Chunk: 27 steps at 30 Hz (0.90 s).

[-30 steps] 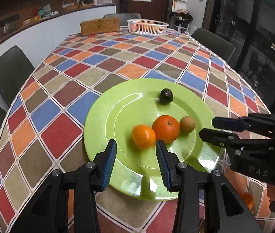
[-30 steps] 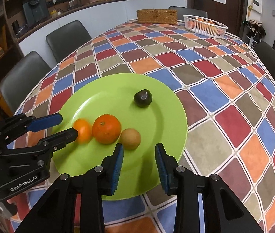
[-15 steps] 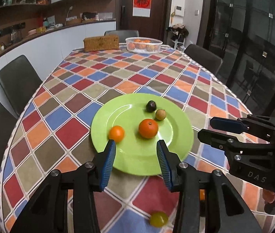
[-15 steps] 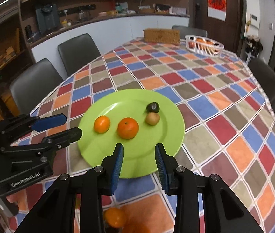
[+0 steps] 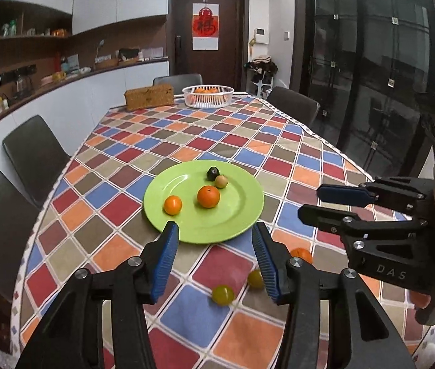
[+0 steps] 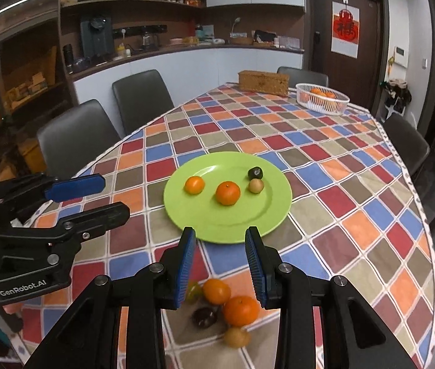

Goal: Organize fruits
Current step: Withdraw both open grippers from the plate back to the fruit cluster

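A dining room: a long tabletop (image 5: 186,141) under a checked cloth, dark chairs around it, a kitchen counter along the wall behind.

Left wrist view. The green plate (image 5: 242,215) is the landmark. On the plate lie a small orange (image 5: 173,204), a larger orange (image 5: 208,196), a tan fruit (image 5: 221,181) and a dark fruit (image 5: 213,173); the last two sit just beside each other. Nearer than the plate, on the cloth, lie two yellow-green fruits (image 5: 223,294), and a further orange fruit is partly hidden behind the claw. The left claw (image 5: 216,261) is released and grasps nothing. Far beyond the plate stands a white basket (image 5: 207,96).

Right wrist view. The right claw (image 6: 220,264) is released and empty, just short of the plate rim (image 6: 233,236). Nearer than the plate lies a loose cluster (image 6: 217,291): two oranges, a dark fruit, a tan fruit and a partly hidden yellow-green one.

Handling, as a judgement. All fruits are light, round and free to roll. Orange peel is firm and yields slightly; the small smooth-skinned fruits are probably slippery and bruise easily. Close the fingers across the widest part, with light pressure. Select an outer fruit of the cluster first to avoid nudging its neighbours.
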Each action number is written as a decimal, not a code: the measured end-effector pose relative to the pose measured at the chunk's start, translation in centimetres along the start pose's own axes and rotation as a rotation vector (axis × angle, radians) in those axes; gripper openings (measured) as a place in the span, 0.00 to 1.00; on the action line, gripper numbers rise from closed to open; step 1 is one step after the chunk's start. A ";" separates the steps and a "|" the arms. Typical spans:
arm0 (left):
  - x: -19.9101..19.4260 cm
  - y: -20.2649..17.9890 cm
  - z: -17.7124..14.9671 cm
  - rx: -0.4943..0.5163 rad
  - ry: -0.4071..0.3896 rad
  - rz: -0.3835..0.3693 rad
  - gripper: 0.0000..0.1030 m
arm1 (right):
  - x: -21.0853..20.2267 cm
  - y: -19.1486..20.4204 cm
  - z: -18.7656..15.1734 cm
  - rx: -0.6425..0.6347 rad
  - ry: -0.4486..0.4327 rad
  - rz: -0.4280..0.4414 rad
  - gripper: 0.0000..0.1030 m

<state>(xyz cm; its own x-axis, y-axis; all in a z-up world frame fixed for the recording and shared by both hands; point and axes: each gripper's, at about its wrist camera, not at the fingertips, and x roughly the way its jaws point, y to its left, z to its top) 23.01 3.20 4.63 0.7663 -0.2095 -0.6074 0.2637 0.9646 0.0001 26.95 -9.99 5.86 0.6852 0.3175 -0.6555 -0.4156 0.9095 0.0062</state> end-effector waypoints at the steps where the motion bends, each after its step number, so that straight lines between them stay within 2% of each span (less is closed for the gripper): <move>1: -0.3 -0.1 -0.2 0.007 -0.001 0.005 0.47 | -0.5 0.3 -0.3 -0.005 -0.003 -0.007 0.34; 4: -1.3 -0.5 -1.0 0.021 0.001 0.014 0.49 | -1.5 0.7 -1.2 -0.006 -0.013 -0.026 0.39; 11: -2.5 -1.5 -3.1 0.043 0.015 0.034 0.52 | -2.8 0.6 -3.4 0.055 -0.014 -0.028 0.39; 17: -1.9 -1.9 -4.7 0.027 0.061 0.016 0.52 | -2.9 -0.4 -5.3 0.129 0.015 -0.040 0.39; 27: 1.0 -1.9 -6.2 0.024 0.139 -0.011 0.52 | -1.1 -1.4 -7.9 0.173 0.106 -0.056 0.40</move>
<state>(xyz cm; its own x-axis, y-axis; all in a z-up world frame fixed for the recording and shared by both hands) 19.63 2.13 -0.91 0.6750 -0.1940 -0.7118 0.2866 0.9580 0.0108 22.10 -13.74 0.59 0.6338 0.2440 -0.7340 -0.2635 0.9603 0.0918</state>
